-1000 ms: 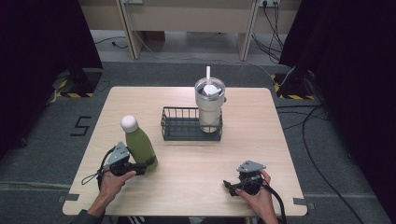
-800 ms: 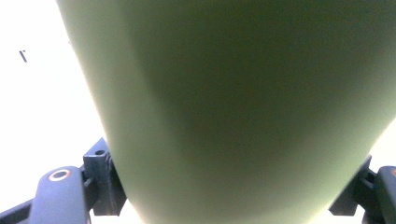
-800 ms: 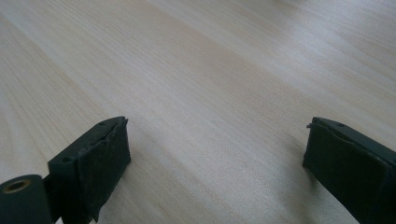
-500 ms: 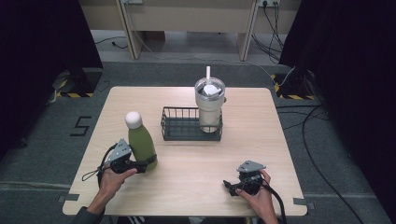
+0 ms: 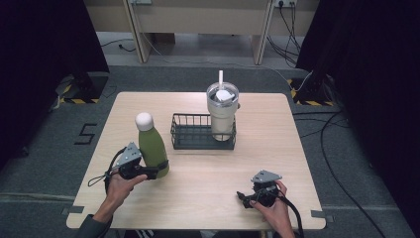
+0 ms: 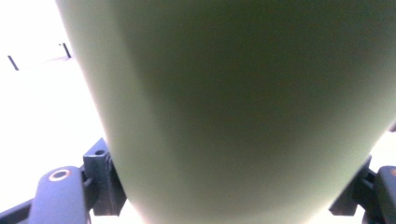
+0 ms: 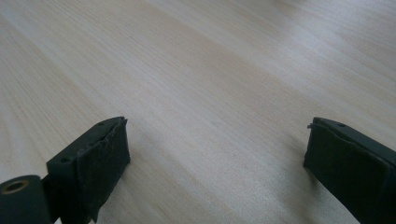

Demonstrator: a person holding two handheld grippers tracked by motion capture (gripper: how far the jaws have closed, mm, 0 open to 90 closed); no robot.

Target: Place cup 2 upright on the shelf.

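An olive-green bottle (image 5: 152,148) with a white cap stands upright at the table's left front. My left gripper (image 5: 157,169) is shut on its lower body, and a hand holds that gripper from the front edge. In the left gripper view the green bottle (image 6: 243,102) sits between the two black jaws of my left gripper (image 6: 233,186). My right gripper (image 5: 243,195) rests low at the front right, held by the other hand. In its own view my right gripper (image 7: 217,144) stands open over bare wood with nothing between its fingers (image 7: 100,158).
A black wire basket (image 5: 190,133) sits at the table's middle. A clear lidded tumbler (image 5: 222,113) with a white straw stands in its right end. The light wooden table (image 5: 297,139) has cables and table legs on the floor behind it.
The green bottle and my left gripper have shifted a little right and toward the basket. The right gripper has stayed where it was.
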